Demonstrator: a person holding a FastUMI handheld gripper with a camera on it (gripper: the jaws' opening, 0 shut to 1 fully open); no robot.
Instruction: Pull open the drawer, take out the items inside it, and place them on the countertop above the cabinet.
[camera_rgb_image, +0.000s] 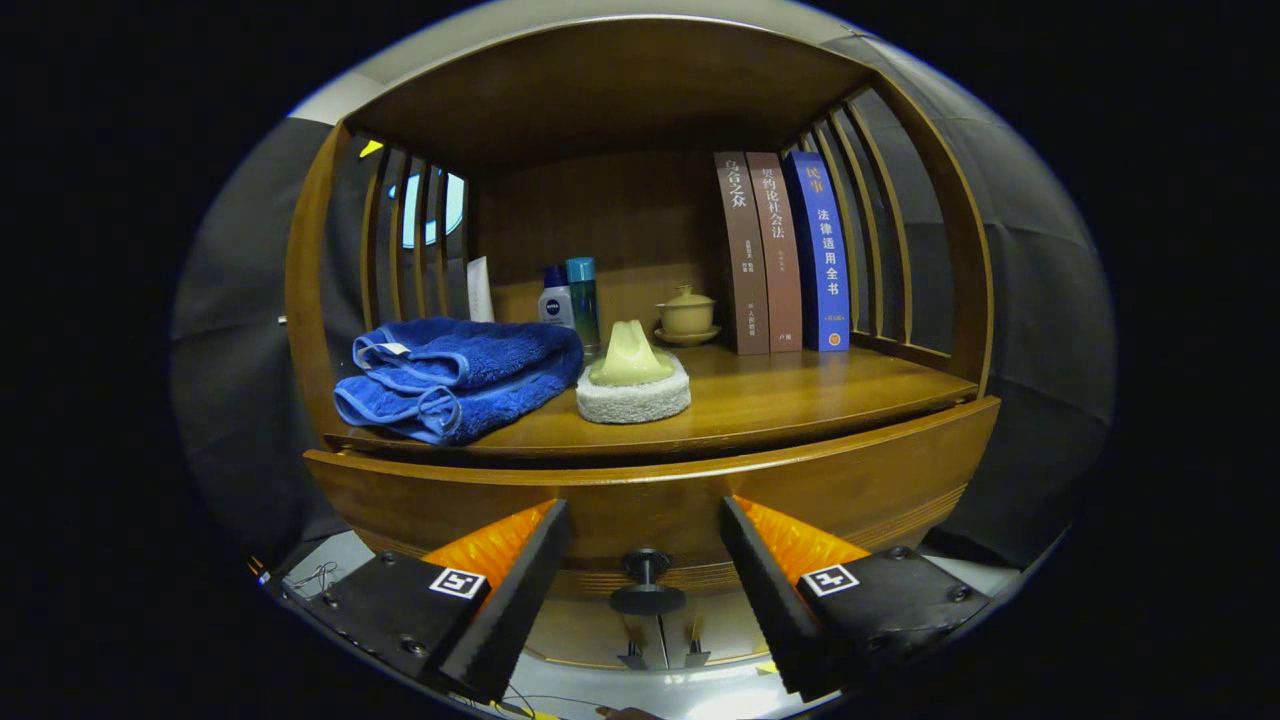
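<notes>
My tongs are spread wide, gripping nothing, 1 finger on each side of the drawer knob, which sits between them, not touched. The drawer front runs across just beyond the fingers; a dark gap shows above its top edge, so it may be slightly out, can't tell for sure. Inside of drawer hidden.

On the tabletop above: folded blue towel at left, a pale yellow piece on a white pad just right of it, touching or nearly. Either could have come from the drawer or simply belong there, can't tell. Further back: 2 bottles, lidded cup, 3 books upright at right.

Handling guess: the knob is small, round, hard and likely slick, with a thin stem; I'd close on the disc or behind it on the stem. The wooden drawer looks heavy and stiff, so pull straight toward me. The towel is soft and light; pinch it at a fold.
</notes>
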